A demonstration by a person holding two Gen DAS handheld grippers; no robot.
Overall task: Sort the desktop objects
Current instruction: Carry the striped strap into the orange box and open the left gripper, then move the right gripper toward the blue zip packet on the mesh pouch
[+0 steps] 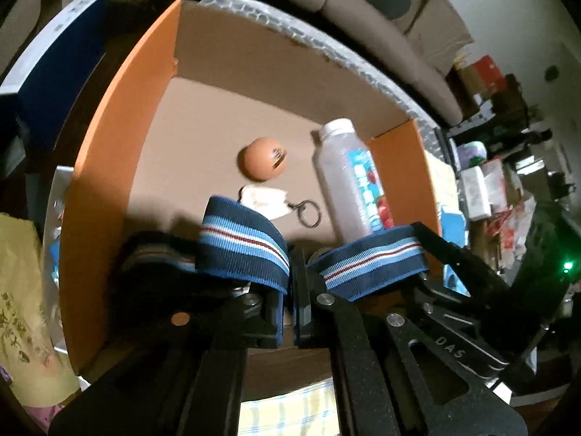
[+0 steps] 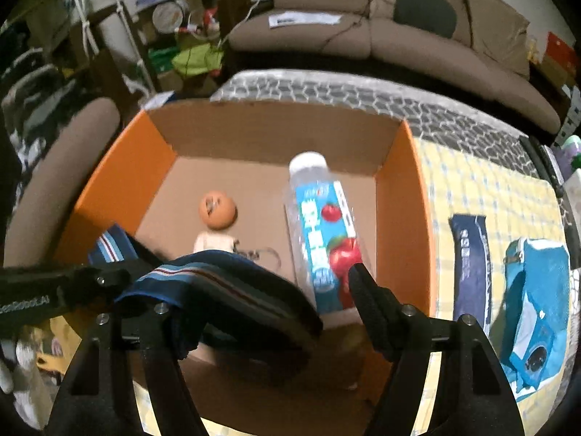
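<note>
An orange cardboard box (image 1: 120,116) (image 2: 410,218) lies open on the table. Inside lie a plastic bottle (image 1: 345,178) (image 2: 319,225) with a blue fruit label, and a keyring doll with an orange head (image 1: 263,163) (image 2: 217,209). My left gripper (image 1: 292,283) is shut on a navy striped strap (image 1: 247,243) and holds it over the box's near side. My right gripper (image 2: 276,283) is open; the strap (image 2: 203,272) drapes over its left finger. The left gripper shows at the left of the right wrist view (image 2: 109,272).
A navy pouch (image 2: 470,265) and a blue case (image 2: 533,312) lie on the yellow checked cloth (image 2: 490,189) right of the box. Bubble wrap (image 2: 363,87) lies behind the box. A brown sofa (image 2: 399,36) stands beyond the table. Clutter fills both sides.
</note>
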